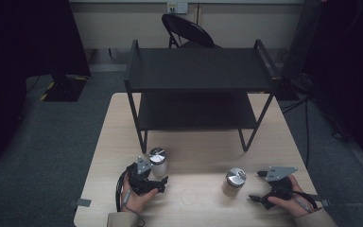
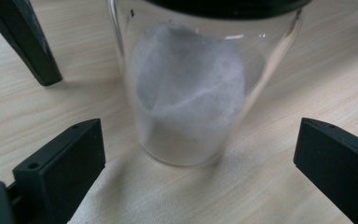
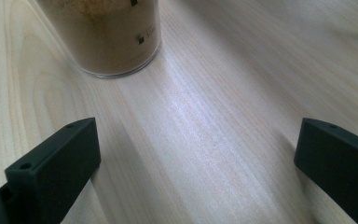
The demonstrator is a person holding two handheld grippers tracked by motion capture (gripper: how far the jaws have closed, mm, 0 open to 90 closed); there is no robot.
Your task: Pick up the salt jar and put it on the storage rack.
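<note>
Jar of white powder (image 2: 186, 93) stands upright between the left tongs' (image 1: 157, 182) wide-open, empty jaws. Right tongs (image 1: 260, 187), equally spread and empty, sit beside the brown jar (image 1: 235, 182).

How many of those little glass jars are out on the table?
2. The jar of white powder stands just ahead of the left gripper, by the shelf rack's front left leg. The jar of brown powder stands left of the right gripper. None shows on the shelves.
</note>
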